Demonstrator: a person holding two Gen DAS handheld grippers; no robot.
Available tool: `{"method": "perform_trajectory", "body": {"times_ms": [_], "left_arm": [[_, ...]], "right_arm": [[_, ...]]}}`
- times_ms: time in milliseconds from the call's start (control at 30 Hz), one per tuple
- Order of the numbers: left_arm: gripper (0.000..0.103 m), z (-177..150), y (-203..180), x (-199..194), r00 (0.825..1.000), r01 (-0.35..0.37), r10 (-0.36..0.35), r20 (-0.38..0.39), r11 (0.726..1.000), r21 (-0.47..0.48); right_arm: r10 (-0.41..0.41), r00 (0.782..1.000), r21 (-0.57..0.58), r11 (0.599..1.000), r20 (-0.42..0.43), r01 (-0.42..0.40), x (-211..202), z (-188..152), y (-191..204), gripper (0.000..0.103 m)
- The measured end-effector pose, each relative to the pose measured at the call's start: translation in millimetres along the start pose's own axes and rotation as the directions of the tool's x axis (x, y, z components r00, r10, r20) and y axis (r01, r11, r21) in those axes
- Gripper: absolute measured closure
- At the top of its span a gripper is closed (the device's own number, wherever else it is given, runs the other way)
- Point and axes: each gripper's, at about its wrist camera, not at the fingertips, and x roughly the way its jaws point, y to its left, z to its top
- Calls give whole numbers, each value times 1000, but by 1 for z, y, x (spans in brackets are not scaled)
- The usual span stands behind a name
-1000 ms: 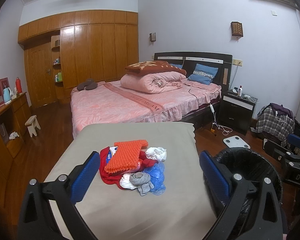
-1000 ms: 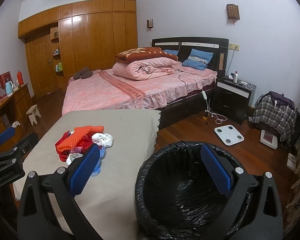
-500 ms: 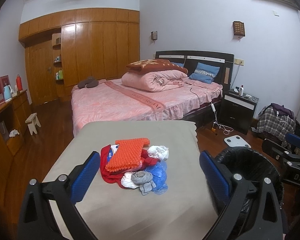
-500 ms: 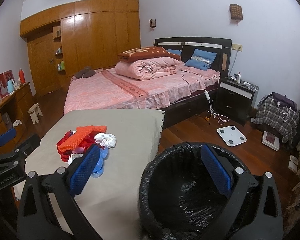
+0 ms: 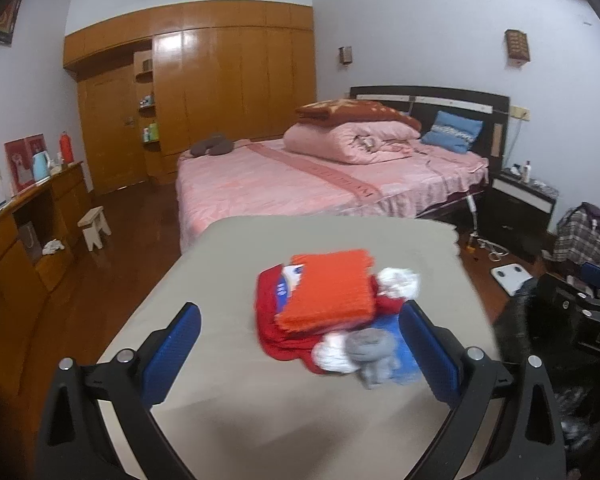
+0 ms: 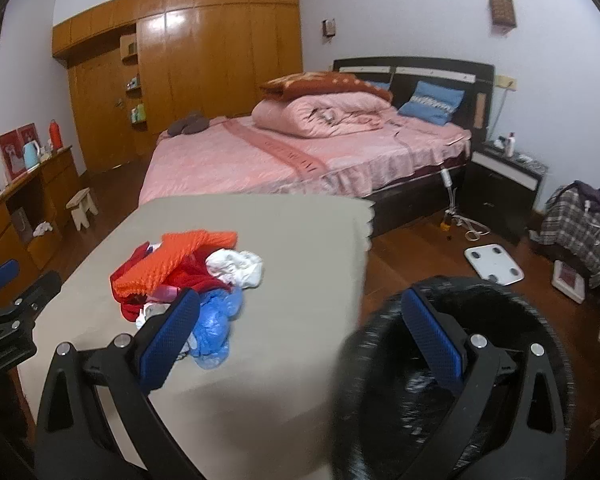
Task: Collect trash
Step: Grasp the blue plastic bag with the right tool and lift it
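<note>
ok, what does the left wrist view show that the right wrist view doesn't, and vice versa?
Only the left wrist view: the gray sock at the pile's near edge, and the right tool seen from outside at the frame's right edge.
Only the right wrist view: the bin's black-lined inside, and the left tool seen from outside at the frame's left edge.
Both: the trash pile on the table, bed, wardrobe.

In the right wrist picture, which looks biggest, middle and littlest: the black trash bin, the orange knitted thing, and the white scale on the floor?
As they look in that view:
1. Black trash bin, though it is nearest the camera.
2. Orange knitted thing.
3. White scale, only slightly smaller and farther away, so that order is unsure.
</note>
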Motion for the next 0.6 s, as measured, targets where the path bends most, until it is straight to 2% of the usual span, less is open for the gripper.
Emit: {"method": "perform_trajectory", "body": {"times_ms": [200,333,600], "left_arm": [[6,-13,13,41,999,-36,36,-39,999,1],[6,-22,23,65,995,-66,64,-79,998,-24],[6,-28,35,80,992,-77,75,-97,997,-20]], "right_arm": [[24,997,-51,998,-80,-29,62,-13,32,10],[45,989,-77,995,-139,-56,92,-24,48,21],[92,969,-96,989,-230,-116,133,-38,70,25]]}}
